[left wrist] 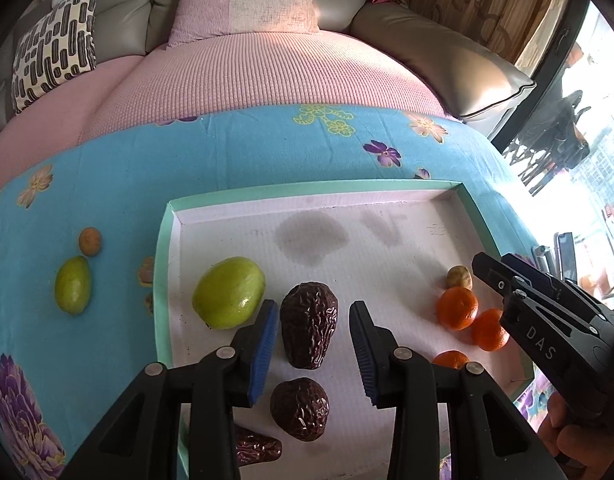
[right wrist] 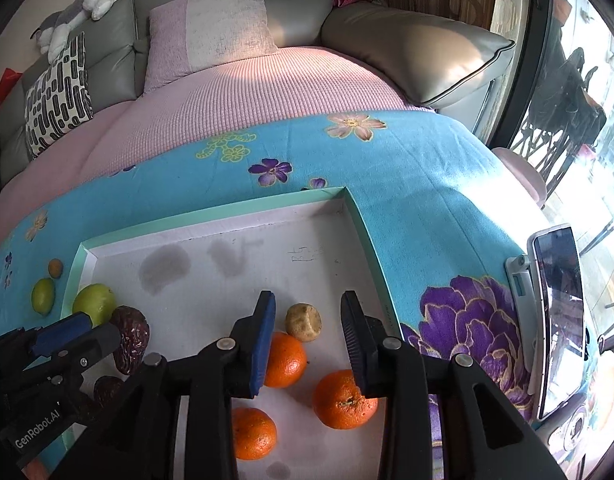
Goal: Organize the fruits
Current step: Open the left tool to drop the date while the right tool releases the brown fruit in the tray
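A: Where is the fruit?

B: Mostly in a shallow white tray with a mint-green rim on a blue floral cloth. Its left side holds a green fruit and wrinkled dark dates. Its right side holds three oranges and a small tan fruit. A smaller green fruit and a small brown one lie on the cloth, left of the tray.

A: And the grippers?

B: The left gripper hangs over the dates, jaws apart, empty. The right gripper hangs over the oranges, jaws likewise apart, empty.
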{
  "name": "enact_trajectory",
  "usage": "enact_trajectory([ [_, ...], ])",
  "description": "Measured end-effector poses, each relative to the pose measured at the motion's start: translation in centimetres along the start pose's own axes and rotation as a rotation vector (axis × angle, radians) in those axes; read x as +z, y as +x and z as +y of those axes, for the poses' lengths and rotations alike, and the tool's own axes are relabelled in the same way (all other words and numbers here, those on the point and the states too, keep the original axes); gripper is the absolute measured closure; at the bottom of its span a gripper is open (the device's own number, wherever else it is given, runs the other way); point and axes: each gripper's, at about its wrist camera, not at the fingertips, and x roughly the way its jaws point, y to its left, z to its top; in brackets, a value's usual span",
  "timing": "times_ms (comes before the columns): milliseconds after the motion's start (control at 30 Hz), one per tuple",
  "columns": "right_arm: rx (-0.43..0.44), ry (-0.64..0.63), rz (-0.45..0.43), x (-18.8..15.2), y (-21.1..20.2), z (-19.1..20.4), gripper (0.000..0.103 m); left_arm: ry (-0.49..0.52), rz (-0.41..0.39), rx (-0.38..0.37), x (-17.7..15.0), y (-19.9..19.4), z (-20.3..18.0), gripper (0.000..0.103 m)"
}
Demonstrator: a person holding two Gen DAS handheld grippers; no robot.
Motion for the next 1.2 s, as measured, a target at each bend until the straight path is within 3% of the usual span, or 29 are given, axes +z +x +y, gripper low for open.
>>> enact_trajectory([
  [333,-0.005,-0.041,-0.005,-1.2,-2.4,1.2,0.068,-0.052,-0.057,0.032,-0.1,-2.4,2.4,0.058],
  [567,0.009,-0.045,0.000,-1.1,-2.1,1.5,0.068,-0.116,-0.066,0.082,-0.3,-2.6,4.3,0.045],
  [633,0.007,-0.041,0.012,-1.1,-1.8,1.5,0.056,-0.138,-0.076,0.110,-0.3,-2.6,4.9,0.032],
  [667,0.006,-0.042,0.015,-1.1,-1.6,1.5,0.038,-0.147,-0.082,0.127,-0.3,-2.7,5.2,0.024],
  [700,0.007,-0.047,0.016,-1.1,-1.5,1.5,0.030,-0.155,-0.087,0.142,-0.3,-2.7,5.5,0.020],
  [900,0.016,-0.088,0.017,-1.2,-1.2,2.4,0.024,-0.195,-0.101,0.209,-0.5,-2.4,7.2,0.005],
  [933,0.017,-0.095,0.015,-1.2,-1.2,2.6,0.023,-0.203,-0.104,0.219,-0.6,-2.4,7.5,0.004],
  [1000,0.020,-0.108,0.007,-1.2,-1.3,2.9,0.012,-0.215,-0.107,0.241,-0.6,-2.3,7.9,0.003],
  [1200,0.020,-0.098,-0.020,-1.2,-1.4,3.3,0.010,-0.232,-0.121,0.273,-0.7,-2.7,9.1,0.000],
])
